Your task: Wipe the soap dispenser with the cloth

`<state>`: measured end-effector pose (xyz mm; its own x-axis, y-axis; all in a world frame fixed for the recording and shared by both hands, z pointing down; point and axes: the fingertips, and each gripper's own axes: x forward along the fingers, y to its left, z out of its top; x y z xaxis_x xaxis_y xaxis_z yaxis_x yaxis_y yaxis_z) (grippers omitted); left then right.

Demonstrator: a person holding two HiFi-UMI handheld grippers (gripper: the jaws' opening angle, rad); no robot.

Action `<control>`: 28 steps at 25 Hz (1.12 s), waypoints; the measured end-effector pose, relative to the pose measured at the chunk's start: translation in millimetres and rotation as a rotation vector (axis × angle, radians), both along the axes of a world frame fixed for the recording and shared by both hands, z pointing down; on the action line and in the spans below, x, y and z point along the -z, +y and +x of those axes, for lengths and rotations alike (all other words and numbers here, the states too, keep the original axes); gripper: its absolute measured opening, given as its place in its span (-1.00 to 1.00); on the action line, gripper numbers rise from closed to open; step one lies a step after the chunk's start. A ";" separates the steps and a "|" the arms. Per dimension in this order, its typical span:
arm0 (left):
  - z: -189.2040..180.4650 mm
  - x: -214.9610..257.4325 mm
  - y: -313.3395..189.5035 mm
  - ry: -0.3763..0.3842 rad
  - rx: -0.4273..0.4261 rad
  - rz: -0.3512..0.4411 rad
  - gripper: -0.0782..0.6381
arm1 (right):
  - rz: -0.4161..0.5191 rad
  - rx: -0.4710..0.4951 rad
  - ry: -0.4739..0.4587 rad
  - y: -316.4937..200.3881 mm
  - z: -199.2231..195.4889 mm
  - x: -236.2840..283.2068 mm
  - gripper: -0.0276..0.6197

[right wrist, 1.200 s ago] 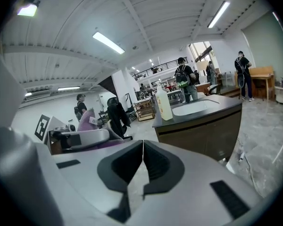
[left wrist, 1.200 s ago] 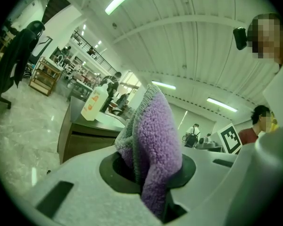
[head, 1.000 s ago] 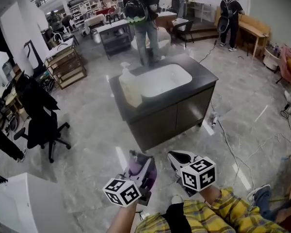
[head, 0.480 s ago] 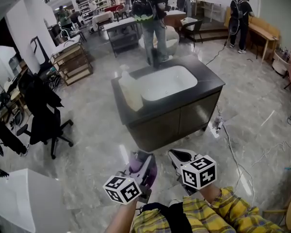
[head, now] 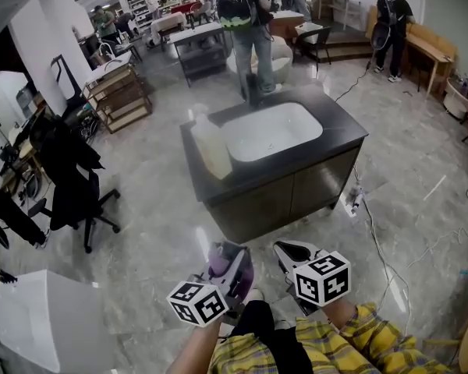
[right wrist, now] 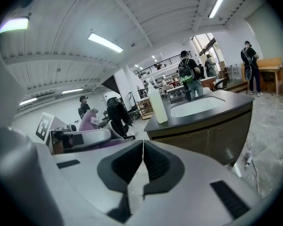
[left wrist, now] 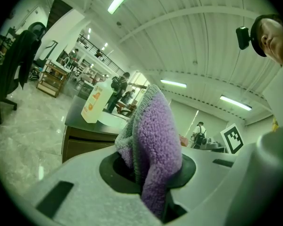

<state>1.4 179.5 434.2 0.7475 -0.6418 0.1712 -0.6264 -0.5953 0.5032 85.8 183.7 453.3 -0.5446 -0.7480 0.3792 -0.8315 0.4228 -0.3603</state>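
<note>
The dark sink surface [head: 339, 131] has drawn slightly nearer as the person approaches, yet the soap dispenser [head: 210, 145] beside the basin stands well ahead of the left gripper [head: 228, 254] clamped on the purple cloth [head: 235, 275] and the closed, empty right gripper [head: 282, 248], so wiping hasn't begun.

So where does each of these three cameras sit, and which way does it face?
Head view: on the person's head, facing down at the sink cabinet; left gripper, right gripper, sleeve show.
Left gripper view: on that gripper, along jaws shut on the cloth.
Right gripper view: on that gripper, along shut, empty jaws.
Shared: all see the soap bottle.
</note>
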 end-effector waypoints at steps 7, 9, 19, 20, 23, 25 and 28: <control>8.0 -0.2 -44.6 0.000 -0.023 -0.002 -0.61 | -0.002 -0.038 0.009 -39.2 15.0 1.0 -0.90; 6.3 2.4 -59.7 0.006 -0.024 -0.001 -0.61 | 0.002 -0.044 0.011 -52.9 14.4 4.0 -0.89; -6.6 2.5 -141.7 0.031 -0.034 -0.012 -0.61 | -0.007 -0.063 0.015 -130.0 3.2 4.0 -0.89; -7.8 3.2 -148.2 0.032 -0.037 -0.013 -0.61 | -0.009 -0.066 0.015 -136.6 1.7 3.9 -0.89; -12.8 3.0 -167.0 0.033 -0.043 -0.011 -0.61 | -0.011 -0.067 0.017 -155.2 -5.1 2.4 -0.89; -14.8 3.6 -178.3 0.035 -0.048 -0.010 -0.61 | -0.012 -0.067 0.018 -165.8 -9.2 2.3 -0.89; -18.2 3.6 -193.3 0.036 -0.057 -0.005 -0.61 | -0.013 -0.070 0.022 -179.5 -14.6 0.1 -0.89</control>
